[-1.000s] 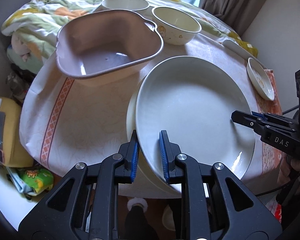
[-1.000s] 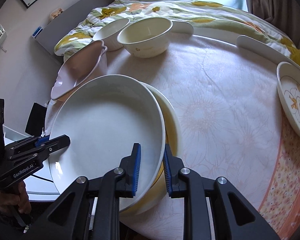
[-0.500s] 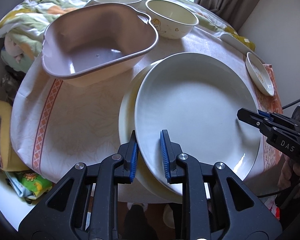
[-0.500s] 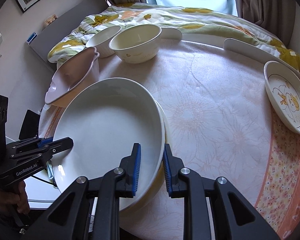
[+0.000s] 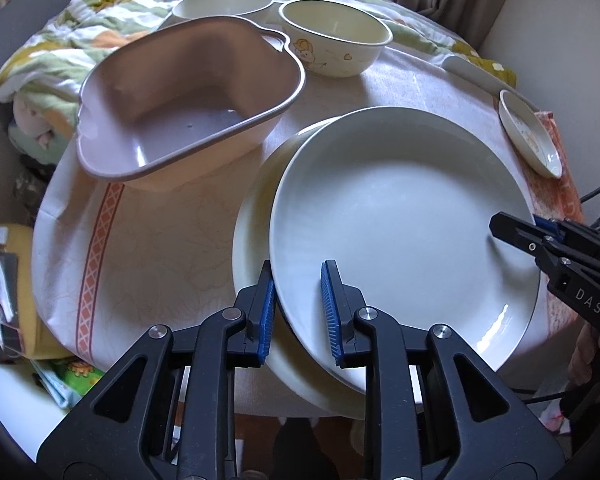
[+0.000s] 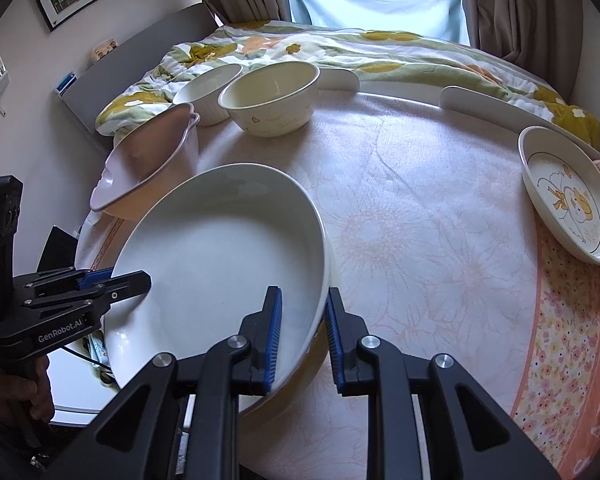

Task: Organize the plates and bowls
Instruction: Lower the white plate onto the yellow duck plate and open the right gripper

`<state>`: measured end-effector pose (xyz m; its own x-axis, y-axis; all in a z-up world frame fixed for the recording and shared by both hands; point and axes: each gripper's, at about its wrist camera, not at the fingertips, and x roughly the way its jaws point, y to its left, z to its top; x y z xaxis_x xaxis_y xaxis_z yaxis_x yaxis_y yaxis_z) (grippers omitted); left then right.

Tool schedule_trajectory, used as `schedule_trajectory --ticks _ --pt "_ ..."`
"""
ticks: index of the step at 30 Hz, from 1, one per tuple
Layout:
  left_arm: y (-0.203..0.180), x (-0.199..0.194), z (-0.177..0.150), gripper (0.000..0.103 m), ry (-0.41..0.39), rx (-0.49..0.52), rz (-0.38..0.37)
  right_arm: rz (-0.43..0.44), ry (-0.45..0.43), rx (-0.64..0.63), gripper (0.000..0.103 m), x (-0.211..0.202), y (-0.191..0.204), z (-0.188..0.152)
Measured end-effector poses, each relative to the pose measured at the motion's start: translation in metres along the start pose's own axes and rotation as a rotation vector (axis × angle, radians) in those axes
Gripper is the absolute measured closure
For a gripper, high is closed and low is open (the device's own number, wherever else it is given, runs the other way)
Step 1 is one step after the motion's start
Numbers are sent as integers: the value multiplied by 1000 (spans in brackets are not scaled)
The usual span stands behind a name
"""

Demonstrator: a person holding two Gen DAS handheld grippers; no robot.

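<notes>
Both grippers, left gripper [image 5: 298, 306] and right gripper [image 6: 302, 332], clamp the wide white ceramic plate [image 5: 400, 216] by opposite rims; uneven release tips it off the cream plate [image 5: 252, 216] at the surface [image 6: 420, 220] edge.

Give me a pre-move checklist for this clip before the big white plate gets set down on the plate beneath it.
1. Left hand-held gripper straddles the white plate rim: ok.
2. Right hand-held gripper straddles the opposite rim: ok.
3. Plate centred over the cream plate below: not ok, the cream rim shows only on one side.
4. Plate already resting on the cream plate: cannot tell.
5. Pink basin clear of the plate edge: ok, a gap shows.
6. Grip firmness: cannot tell.
</notes>
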<state>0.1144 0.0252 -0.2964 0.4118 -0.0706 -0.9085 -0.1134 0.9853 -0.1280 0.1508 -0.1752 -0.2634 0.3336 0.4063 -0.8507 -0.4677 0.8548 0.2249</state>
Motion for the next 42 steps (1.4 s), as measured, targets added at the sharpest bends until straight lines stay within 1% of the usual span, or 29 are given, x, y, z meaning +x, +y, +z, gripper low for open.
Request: schedule_trajectory --ticks 5,8,11,16,20,29,31,35,42 --pt "-10 4 -2 84 -10 70 56 -23 -13 -7 83 -1 -2 -2" --pt "-15 5 -4 84 -17 90 76 -36 -1 -9 83 2 -4 -5" --pt "-16 5 -4 84 -21 98 93 -32 -5 -13 83 2 -4 -7" --pt "-19 5 -4 84 -34 120 127 -68 -10 -58 83 2 3 -10" --pt "-28 3 -9 84 -59 183 201 -105 -19 -98 83 2 9 -12" --pt "-41 -6 -17 85 -116 287 316 -180 -37 -184 83 3 21 -17" --pt "-41 -6 -17 85 -118 292 335 -196 -40 -197 83 4 23 -18" --pt "-35 -9 -14 85 -127 275 343 -229 -43 -230 83 6 28 -19" --pt "-33 -7 -12 85 -127 267 324 -235 -47 -228 83 6 28 -19"
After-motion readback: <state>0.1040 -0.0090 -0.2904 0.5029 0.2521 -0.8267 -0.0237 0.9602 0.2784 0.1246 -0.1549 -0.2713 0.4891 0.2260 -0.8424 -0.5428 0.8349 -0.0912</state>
